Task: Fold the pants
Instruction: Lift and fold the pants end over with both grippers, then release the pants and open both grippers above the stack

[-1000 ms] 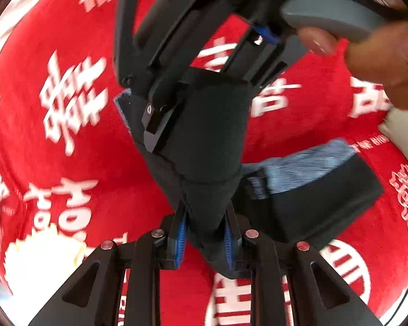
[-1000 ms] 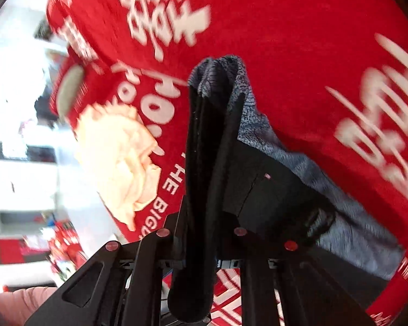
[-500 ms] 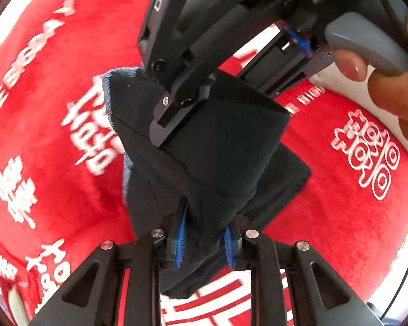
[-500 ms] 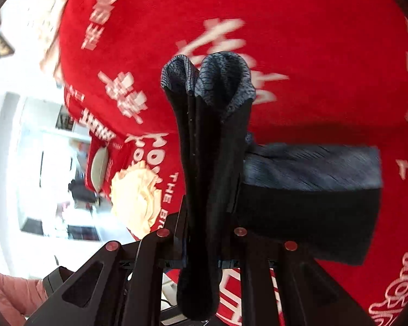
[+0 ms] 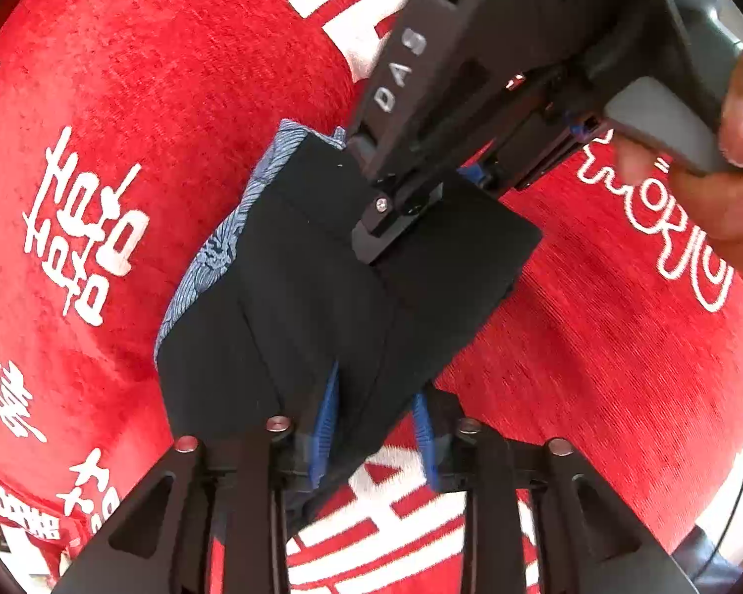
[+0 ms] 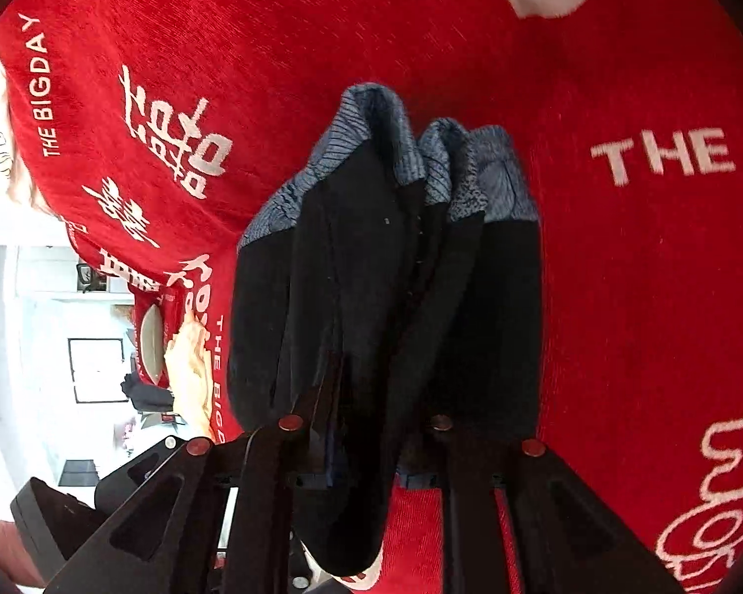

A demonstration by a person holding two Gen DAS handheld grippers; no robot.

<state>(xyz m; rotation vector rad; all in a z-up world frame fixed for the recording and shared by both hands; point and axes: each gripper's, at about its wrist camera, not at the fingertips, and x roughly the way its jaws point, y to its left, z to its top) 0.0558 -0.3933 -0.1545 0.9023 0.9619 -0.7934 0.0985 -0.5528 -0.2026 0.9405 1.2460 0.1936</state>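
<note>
The dark pants [image 5: 297, 297], with a blue-grey patterned waistband, lie folded into a thick stack on the red printed cloth [image 5: 124, 99]. My left gripper [image 5: 374, 425] is at the stack's near edge. Its jaws are opening, and a fold of fabric sits loosely between the blue pads, with a gap on the right side. A hand [image 5: 733, 198] holds the right gripper above the stack, one of its fingers [image 5: 396, 208] resting on top. In the right wrist view the pants [image 6: 371, 272] bunch upright. My right gripper [image 6: 366, 460] is starting to open, and the fold still fills its jaws.
The red cloth [image 6: 619, 272] with white lettering spreads all around the pants. A cream-coloured cloth pile [image 6: 188, 371] lies at the table's left edge, and a bright room shows beyond it. A black device [image 6: 64, 519] sits low at the left.
Both grippers swung across and down with the raised fold, and it now rests on the rest of the pants. The left fingers have spread apart; the right ones only slightly.
</note>
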